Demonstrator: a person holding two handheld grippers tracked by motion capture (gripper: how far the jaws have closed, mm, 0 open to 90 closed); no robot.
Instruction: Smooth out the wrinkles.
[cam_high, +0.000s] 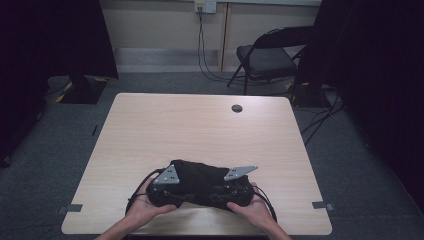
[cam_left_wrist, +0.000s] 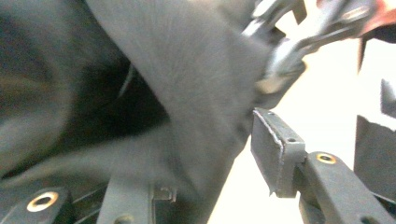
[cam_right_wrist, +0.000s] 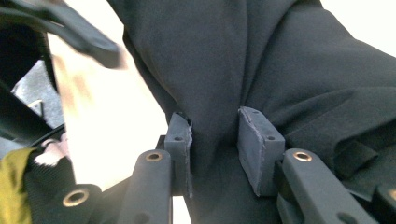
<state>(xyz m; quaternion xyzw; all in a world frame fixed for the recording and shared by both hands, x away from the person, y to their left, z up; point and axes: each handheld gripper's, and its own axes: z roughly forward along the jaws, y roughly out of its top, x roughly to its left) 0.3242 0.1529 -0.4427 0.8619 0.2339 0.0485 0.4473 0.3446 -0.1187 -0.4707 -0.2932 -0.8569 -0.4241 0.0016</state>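
Note:
A black cloth (cam_high: 197, 174) lies bunched near the front edge of the wooden table (cam_high: 200, 125). Both hands hold grippers against its near side. My left gripper (cam_high: 186, 195) sits at the cloth's left end. In the left gripper view the cloth (cam_left_wrist: 187, 84) drapes over one jaw and hides it. The other pad (cam_left_wrist: 275, 156) stands bare at the fabric's edge, with a light gap below, so my left gripper (cam_left_wrist: 210, 172) looks open. My right gripper (cam_high: 216, 193) is at the cloth's right end. In its own view my right gripper (cam_right_wrist: 217, 135) pinches a fold of the cloth (cam_right_wrist: 215, 70) between both pads.
A round cable hole (cam_high: 236, 108) sits near the table's far edge. A folding chair (cam_high: 265, 55) stands beyond the table at the back right, with cables on the floor. Dark curtains hang at both sides. Tape marks (cam_high: 73, 208) sit at the front corners.

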